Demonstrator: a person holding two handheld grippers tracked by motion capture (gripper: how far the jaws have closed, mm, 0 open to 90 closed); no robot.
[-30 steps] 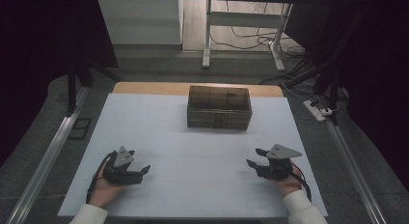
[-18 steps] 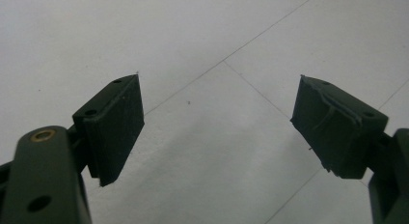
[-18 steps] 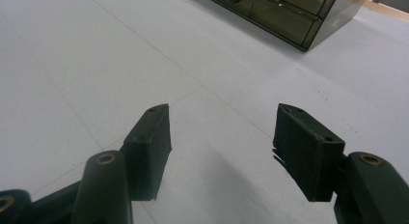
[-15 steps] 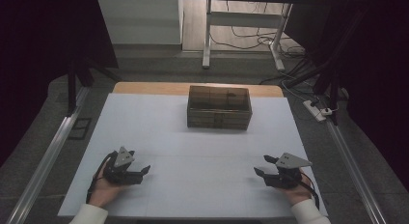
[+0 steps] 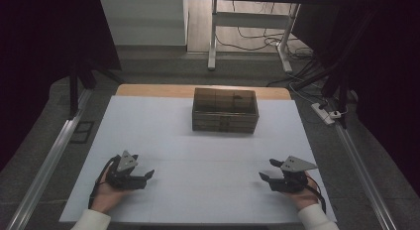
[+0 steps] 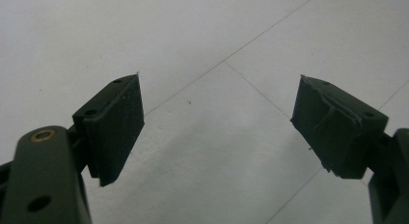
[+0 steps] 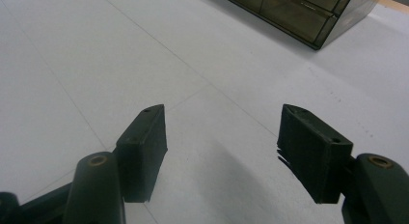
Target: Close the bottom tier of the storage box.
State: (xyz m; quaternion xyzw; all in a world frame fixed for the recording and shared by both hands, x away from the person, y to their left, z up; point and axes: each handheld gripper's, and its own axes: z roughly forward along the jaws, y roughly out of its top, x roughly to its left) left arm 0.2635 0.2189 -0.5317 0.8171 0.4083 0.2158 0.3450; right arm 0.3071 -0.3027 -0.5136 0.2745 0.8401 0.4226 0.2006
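A dark see-through box with small drawers (image 5: 225,110) stands at the back middle of the white table cover (image 5: 208,150). My left gripper (image 5: 147,177) rests low over the near left of the cover, in a hand. Its jaws are open with bare white surface between them (image 6: 219,89). My right gripper (image 5: 267,169) sits at the near right and points toward the middle. Its jaws have just been opening and stand wide with nothing between them (image 7: 222,113). The box (image 7: 299,11) lies far ahead of it.
A wooden table edge (image 5: 148,90) shows behind the cover. Metal rails (image 5: 47,165) run along both sides of the table. Desk legs and cables (image 5: 277,46) stand on the floor beyond, with a power strip (image 5: 324,113) at the right.
The right gripper has shifted slightly toward the near edge and its jaws have spread wider. The left gripper and the box have not moved.
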